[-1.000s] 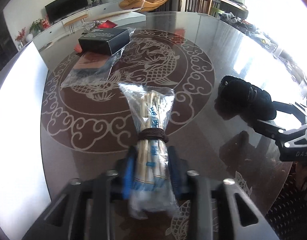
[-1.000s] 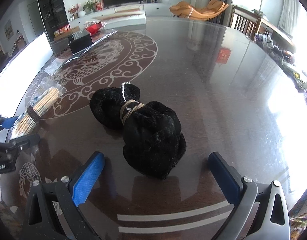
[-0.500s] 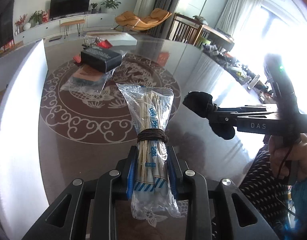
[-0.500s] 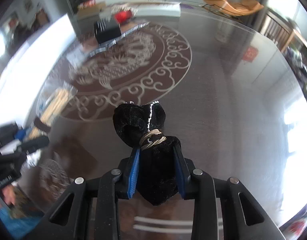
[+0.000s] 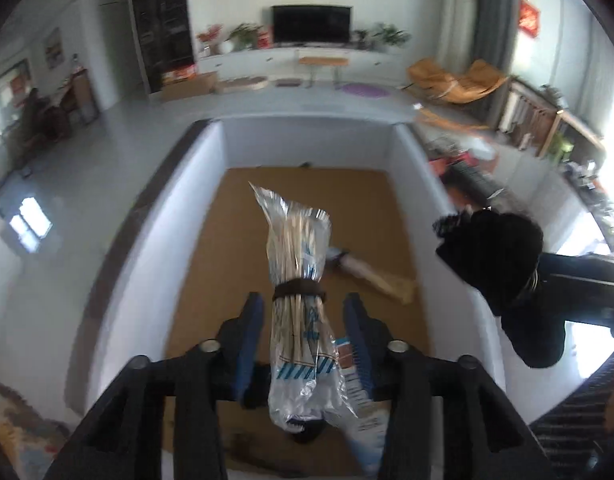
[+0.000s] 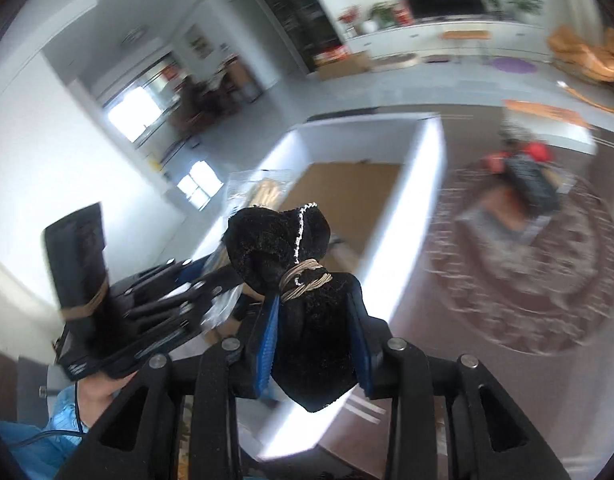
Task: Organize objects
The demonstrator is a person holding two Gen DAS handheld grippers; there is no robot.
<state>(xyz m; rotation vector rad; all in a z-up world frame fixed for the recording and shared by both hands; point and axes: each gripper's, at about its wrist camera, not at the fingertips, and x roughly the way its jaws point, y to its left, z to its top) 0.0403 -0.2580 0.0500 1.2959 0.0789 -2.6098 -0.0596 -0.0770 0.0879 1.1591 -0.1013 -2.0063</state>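
Hovering over the white box [image 5: 415, 184], my left tongs [image 5: 303, 344] stand spread around the chopstick bundle [image 5: 297, 276]; my right tongs [image 6: 315, 344] pinch the black pouch [image 6: 307, 292] beside.

Black TV [image 5: 311, 24] on far wall above long white cabinet [image 5: 307, 58], potted plants [image 5: 243, 34] beside it. Orange lounge chair [image 5: 455, 76] at right. Dark tall shelving unit [image 5: 161, 20] left of TV. Purple round mat [image 5: 363, 89] on pale floor [image 5: 67, 168]. Red wall decoration [image 5: 529, 20] upper right.
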